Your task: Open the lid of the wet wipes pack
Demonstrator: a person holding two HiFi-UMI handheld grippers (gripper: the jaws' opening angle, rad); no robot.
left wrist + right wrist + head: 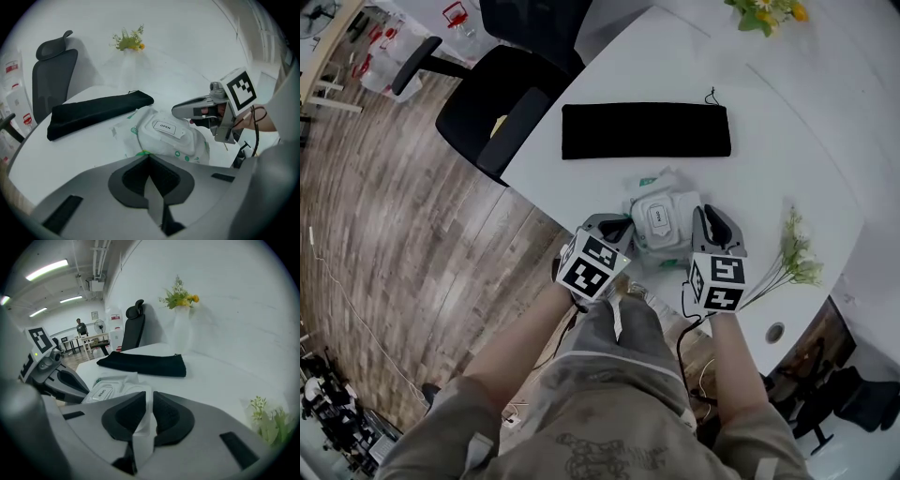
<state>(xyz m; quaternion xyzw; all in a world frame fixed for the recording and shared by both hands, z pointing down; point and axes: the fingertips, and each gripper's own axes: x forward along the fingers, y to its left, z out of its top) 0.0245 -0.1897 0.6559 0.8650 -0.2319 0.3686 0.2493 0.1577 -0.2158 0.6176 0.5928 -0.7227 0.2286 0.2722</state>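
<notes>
Black cloth pouch [645, 130] lies flat behind the wipes pack [661, 217]; a leafy sprig [795, 255] sits off to your right. The pack is soft white film with a moulded lid, at the table's [811, 155] near edge. Your left gripper [623, 227] pinches its edge. Your right gripper's [703, 217] jaws are opening, with film between them. There is open tabletop to the right of the pouch.

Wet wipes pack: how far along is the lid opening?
Done: left hand-held gripper looks shut on the wet wipes pack edge. In hand: right hand-held gripper, jaws opening, pack's wrap seemingly between them. Left: lid still flat, unopened.
</notes>
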